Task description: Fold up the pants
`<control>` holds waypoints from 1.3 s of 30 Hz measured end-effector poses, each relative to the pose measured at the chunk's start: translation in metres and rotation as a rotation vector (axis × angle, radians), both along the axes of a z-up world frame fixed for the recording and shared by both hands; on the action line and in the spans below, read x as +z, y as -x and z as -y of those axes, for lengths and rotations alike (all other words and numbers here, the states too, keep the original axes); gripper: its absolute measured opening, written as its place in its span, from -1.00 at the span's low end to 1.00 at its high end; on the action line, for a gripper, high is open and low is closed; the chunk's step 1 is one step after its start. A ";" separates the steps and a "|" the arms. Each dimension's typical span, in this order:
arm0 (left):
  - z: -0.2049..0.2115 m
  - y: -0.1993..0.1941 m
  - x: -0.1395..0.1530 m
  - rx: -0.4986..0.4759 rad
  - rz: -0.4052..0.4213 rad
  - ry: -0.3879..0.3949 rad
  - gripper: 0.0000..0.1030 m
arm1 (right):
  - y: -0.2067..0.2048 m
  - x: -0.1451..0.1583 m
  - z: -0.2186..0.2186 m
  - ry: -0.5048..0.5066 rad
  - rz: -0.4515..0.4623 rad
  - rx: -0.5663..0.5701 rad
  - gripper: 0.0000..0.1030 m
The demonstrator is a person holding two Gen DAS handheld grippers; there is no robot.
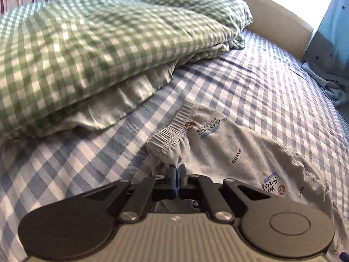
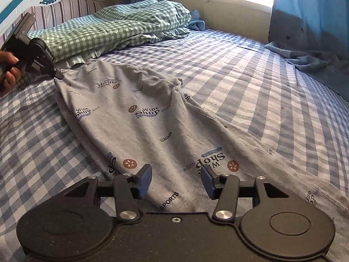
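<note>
Grey printed pants (image 2: pixel 135 118) lie stretched along the blue checked bed, waistband at the far end by the pillow. In the left wrist view my left gripper (image 1: pixel 176 170) is shut on the bunched elastic waistband (image 1: pixel 170 137) of the pants (image 1: pixel 250 152). That gripper also shows in the right wrist view (image 2: pixel 57 75), pinching the waistband corner, held by a hand. My right gripper (image 2: pixel 176 174) is open, low over the leg end of the pants, with cloth between its fingers.
A green checked duvet and pillow (image 1: pixel 98 43) are piled at the head of the bed (image 2: pixel 261 76). A striped headboard (image 2: pixel 65 8) stands behind. A blue curtain (image 2: pixel 309 17) and crumpled blue cloth (image 2: pixel 316 59) lie at the right by the window.
</note>
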State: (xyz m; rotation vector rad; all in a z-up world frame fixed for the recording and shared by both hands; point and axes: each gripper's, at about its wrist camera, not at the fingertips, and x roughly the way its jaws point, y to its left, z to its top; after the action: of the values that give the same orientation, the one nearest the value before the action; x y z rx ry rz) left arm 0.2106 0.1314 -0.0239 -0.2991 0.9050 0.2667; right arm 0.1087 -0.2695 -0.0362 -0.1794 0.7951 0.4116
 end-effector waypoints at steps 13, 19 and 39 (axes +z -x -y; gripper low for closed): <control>0.037 0.014 0.004 -0.121 -0.052 -0.342 0.56 | -0.001 0.001 0.021 -0.074 -0.037 -0.061 0.47; 0.088 -0.037 0.025 -0.399 0.119 -0.271 0.83 | -0.088 0.012 0.042 -0.317 -0.029 -0.079 0.63; 0.161 -0.165 -0.033 -1.113 -0.040 0.073 0.71 | -0.098 -0.010 -0.023 -0.191 -0.060 0.230 -1.00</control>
State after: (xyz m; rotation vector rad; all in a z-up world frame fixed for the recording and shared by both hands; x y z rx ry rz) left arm 0.3761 -0.0297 -0.0571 0.1707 0.9976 -0.7896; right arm 0.2067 -0.2461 -0.0459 -0.0801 0.7918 0.7102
